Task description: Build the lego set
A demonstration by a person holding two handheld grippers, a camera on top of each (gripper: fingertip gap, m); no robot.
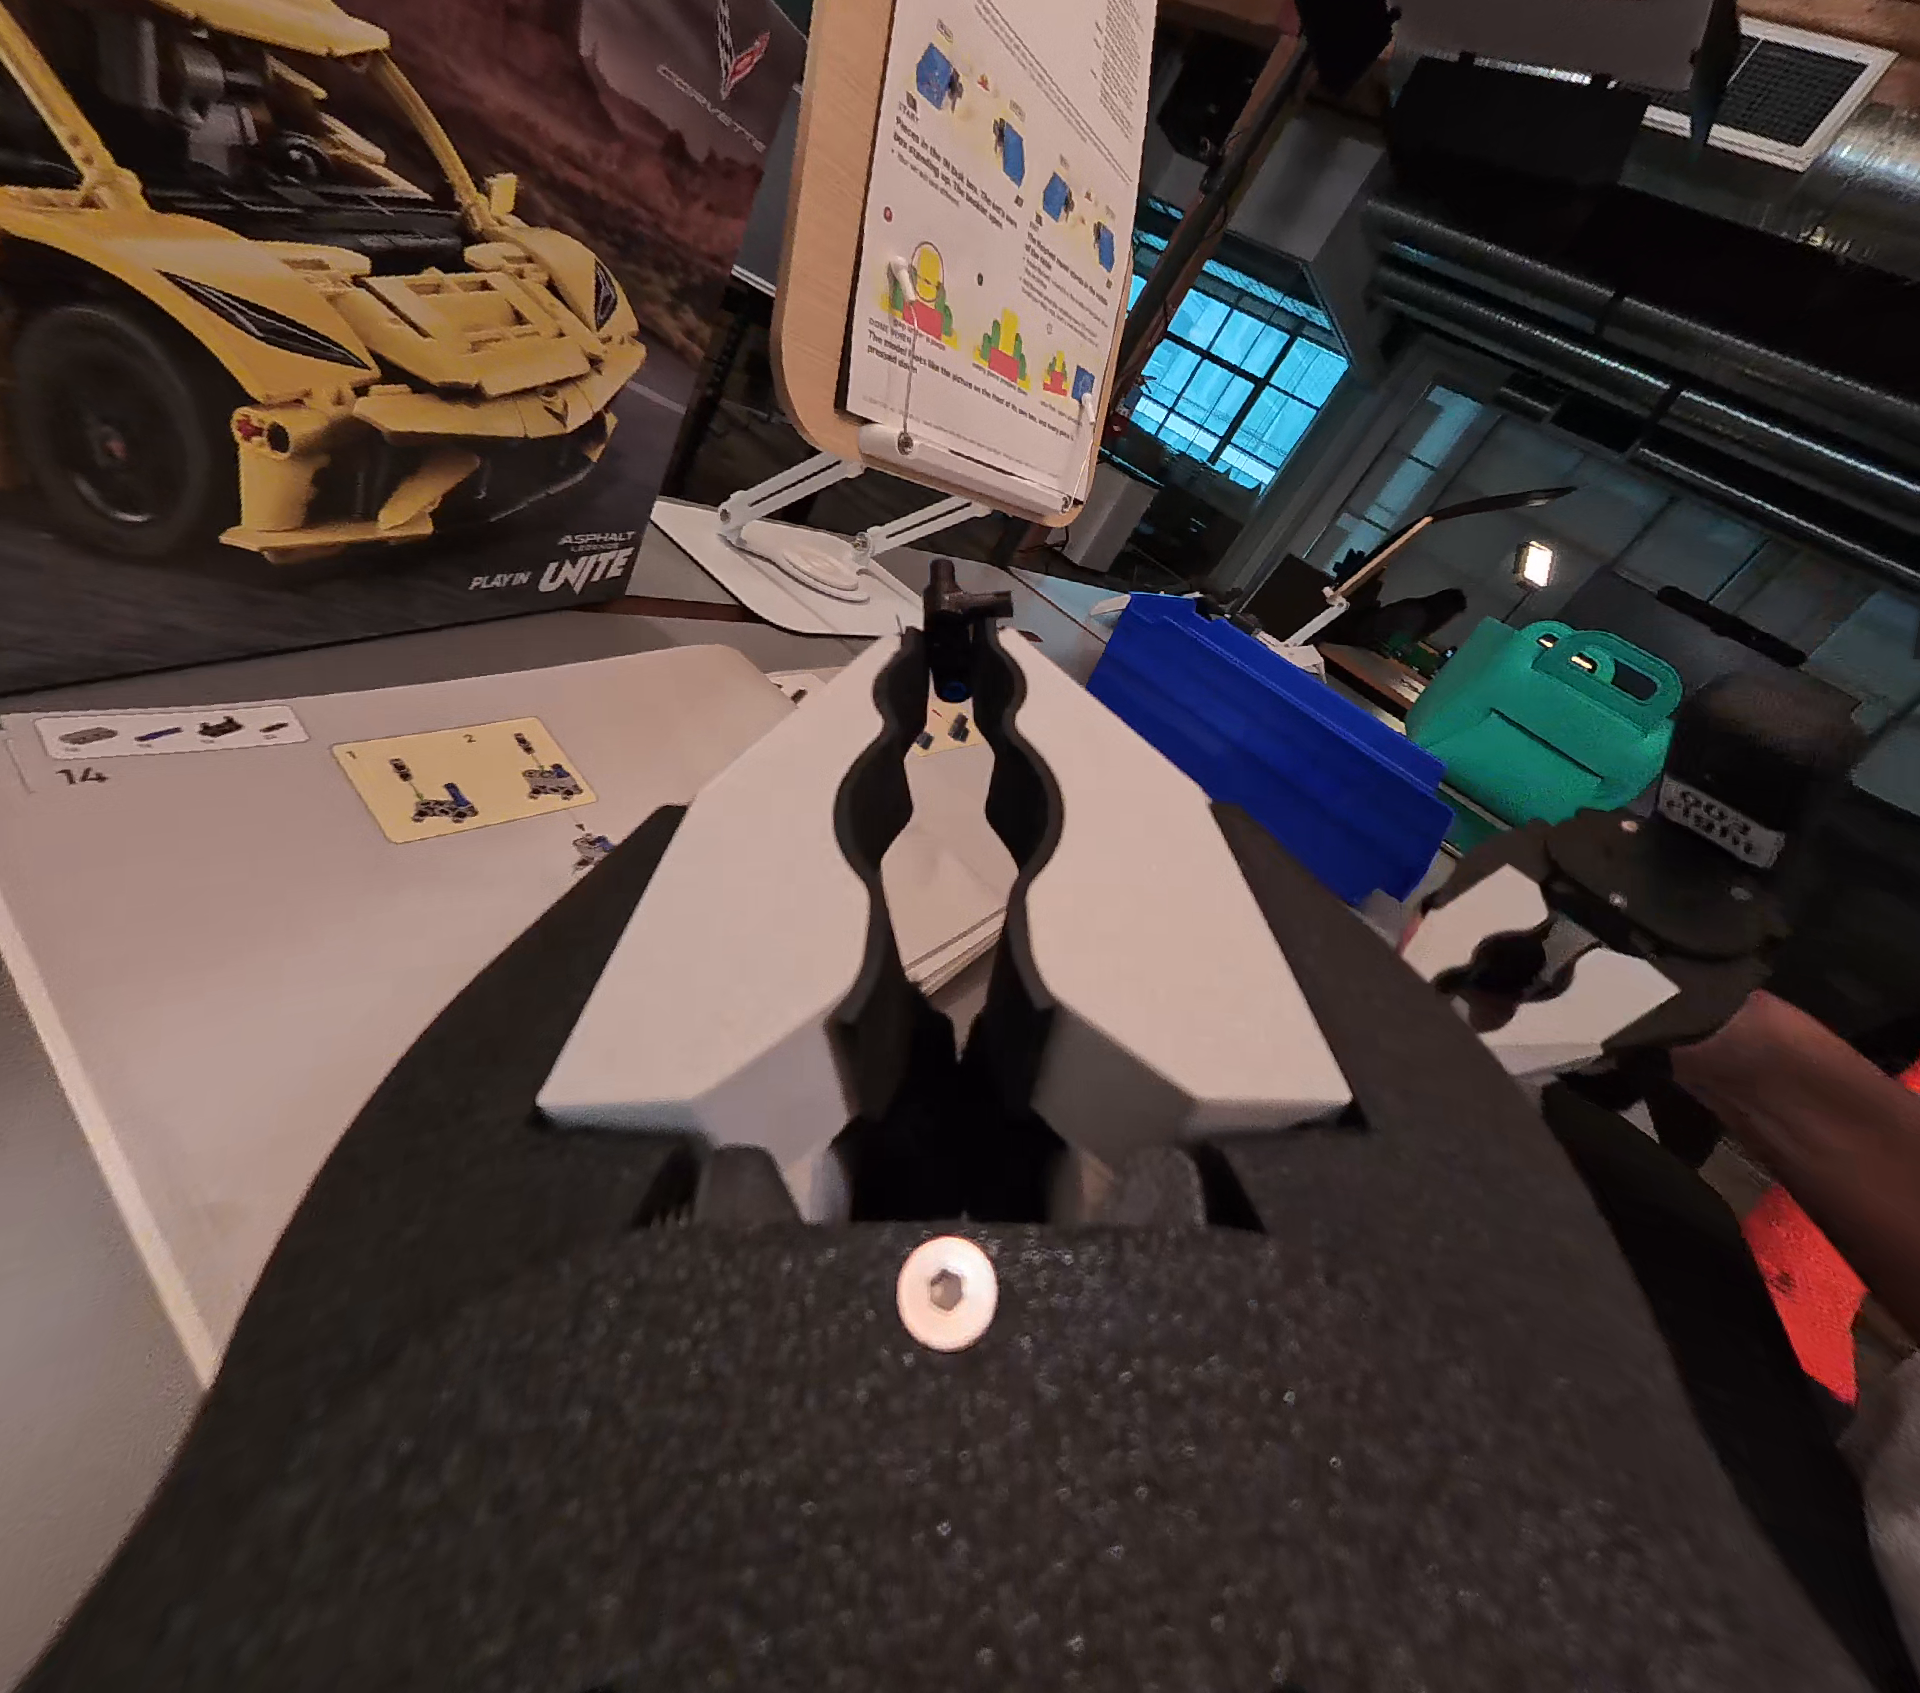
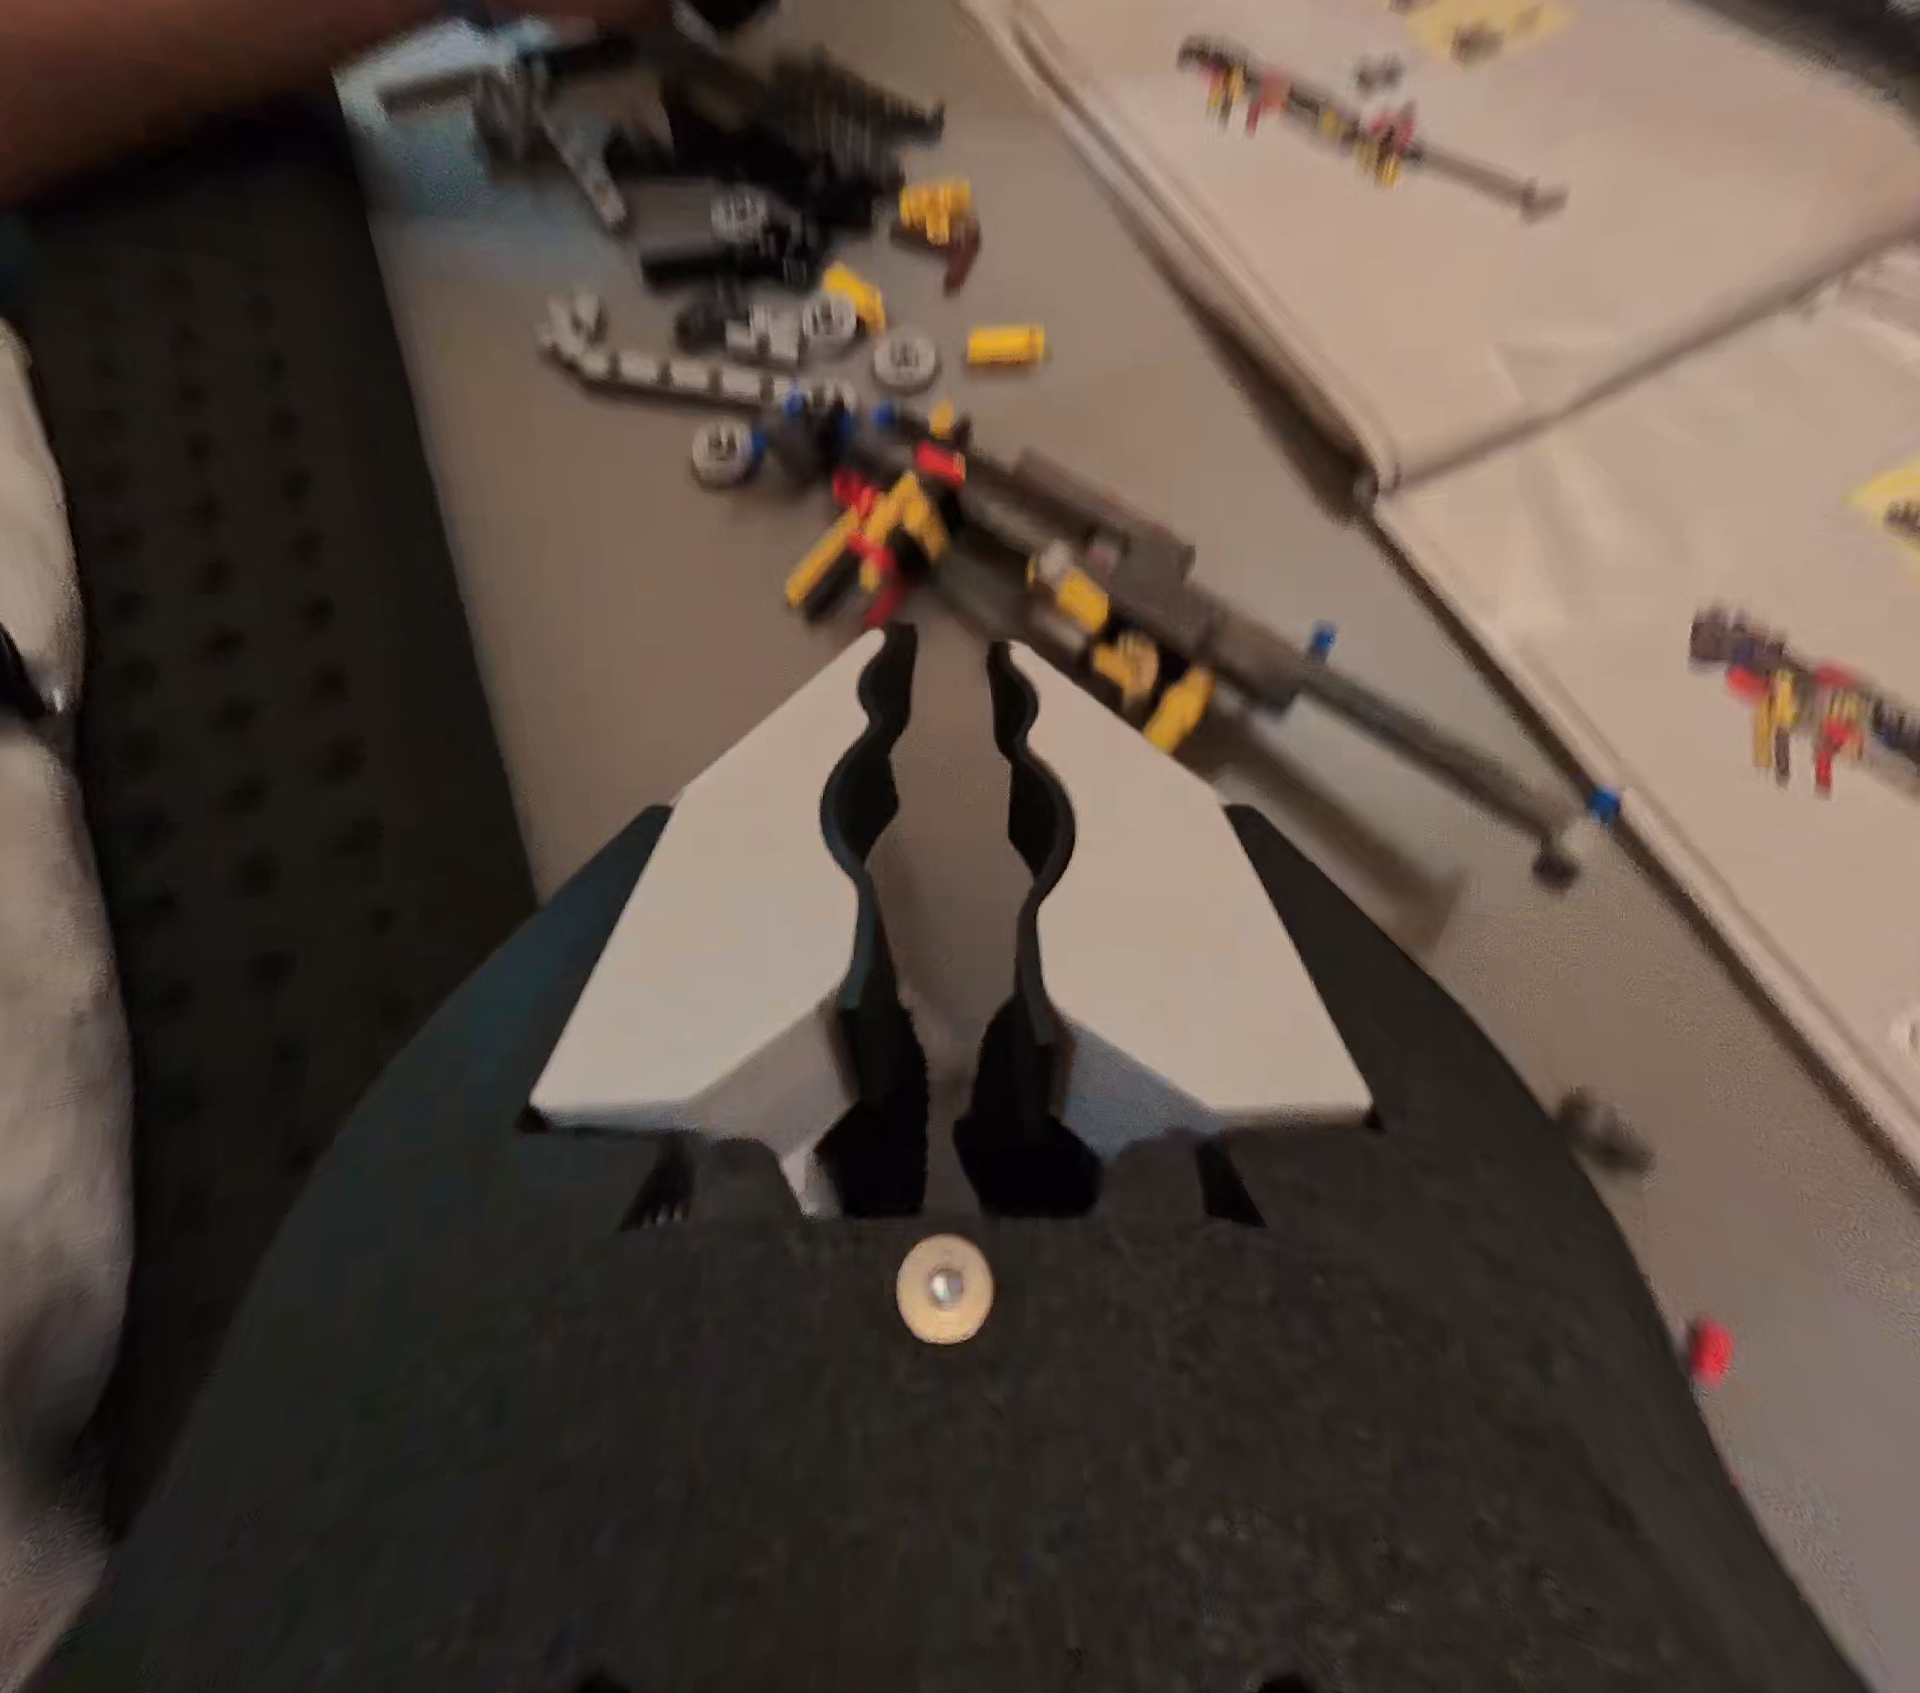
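The left tongs (image 1: 951, 641) are pinching a small black connector piece with a blue pin (image 1: 954, 627) at their tips, raised above the open grey instruction booklet (image 1: 312, 864). The right tongs (image 2: 951, 641) are standing slightly parted and empty — hovering over the long grey-and-yellow brick assembly (image 2: 1091, 594) lying on the grey bench (image 2: 644, 656), beside scattered loose pieces (image 2: 769, 251).

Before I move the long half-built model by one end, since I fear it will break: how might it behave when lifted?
The long model looks thin, so it would probably sag or flex. Its yellow and red pieces stick out sideways and might pop off. It appears light; the open right tool could likely carry it nearer the middle.
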